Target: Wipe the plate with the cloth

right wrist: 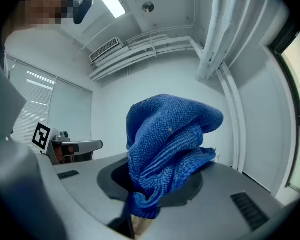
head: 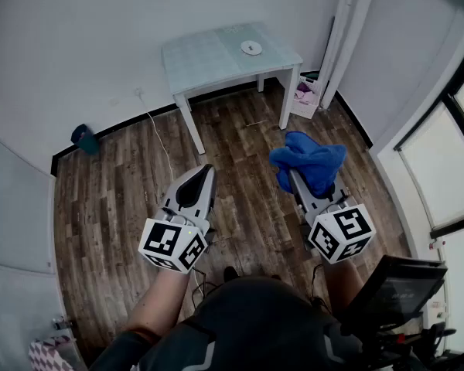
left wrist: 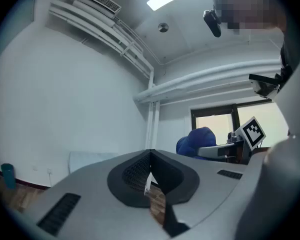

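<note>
Far across the room, against the white wall, a small white table (head: 209, 56) stands on a dark wooden floor (head: 124, 199). A round white plate (head: 251, 48) lies on the far right part of the tabletop, with nothing else on it. The plate is well apart from both grippers.

Near the camera, a person stands on the floor and holds out one gripper in each hand, both pointing toward the table. The left gripper (head: 207, 170) has its jaws pressed together with nothing between them. Its own view confirms this: the dark pads meet at the tip (left wrist: 150, 156), and only a sliver of floor shows below them.

The right gripper (head: 294, 178) is clamped on a blue cloth (head: 309, 161). The cloth bunches up over the jaw tips and hides them from above. In the right gripper view the knitted blue cloth (right wrist: 170, 144) rises in a crumpled mound from between the jaws (right wrist: 137, 204) and fills the centre of the picture. From the left gripper view, the same cloth (left wrist: 195, 141) shows as a blue lump off to the right.

A teal bin (head: 83, 138) sits by the left wall. A white cable (head: 158, 137) runs along the floor from the wall toward the person.
</note>
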Available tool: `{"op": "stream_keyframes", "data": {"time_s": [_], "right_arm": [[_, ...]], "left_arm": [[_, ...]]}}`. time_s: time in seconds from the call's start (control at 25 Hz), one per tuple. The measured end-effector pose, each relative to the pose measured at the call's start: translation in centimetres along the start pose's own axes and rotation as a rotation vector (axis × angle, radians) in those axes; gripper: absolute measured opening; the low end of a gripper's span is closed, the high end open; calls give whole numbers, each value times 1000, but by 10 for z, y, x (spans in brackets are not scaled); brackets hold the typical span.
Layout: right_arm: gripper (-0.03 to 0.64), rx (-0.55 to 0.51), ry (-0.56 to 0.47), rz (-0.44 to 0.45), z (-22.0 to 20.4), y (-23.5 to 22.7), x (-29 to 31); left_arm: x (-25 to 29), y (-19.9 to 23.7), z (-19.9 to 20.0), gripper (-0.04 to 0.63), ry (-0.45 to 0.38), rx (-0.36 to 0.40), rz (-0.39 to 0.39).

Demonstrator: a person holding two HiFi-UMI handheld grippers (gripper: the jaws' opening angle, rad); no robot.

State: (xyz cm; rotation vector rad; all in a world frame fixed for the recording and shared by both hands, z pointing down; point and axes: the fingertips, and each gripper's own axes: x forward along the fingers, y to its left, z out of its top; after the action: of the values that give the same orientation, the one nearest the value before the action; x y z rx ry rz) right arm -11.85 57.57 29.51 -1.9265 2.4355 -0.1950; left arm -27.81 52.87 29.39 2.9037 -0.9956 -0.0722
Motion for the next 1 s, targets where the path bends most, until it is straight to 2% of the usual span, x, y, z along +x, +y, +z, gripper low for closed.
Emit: {"op": "stream_keyframes", "data": {"time_s": [0.4, 0.68, 1.0], "right_arm": [[100, -12, -2, -2, -2, 25, 27], [100, -7, 1, -18, -7, 40, 49], [100, 2, 6, -18, -9, 9, 76]], "left_arm": [[-9, 29, -3, 9, 21, 43, -1], [-8, 51, -2, 9, 20, 45, -40], [34, 57, -6, 9, 13, 55, -59]]}}
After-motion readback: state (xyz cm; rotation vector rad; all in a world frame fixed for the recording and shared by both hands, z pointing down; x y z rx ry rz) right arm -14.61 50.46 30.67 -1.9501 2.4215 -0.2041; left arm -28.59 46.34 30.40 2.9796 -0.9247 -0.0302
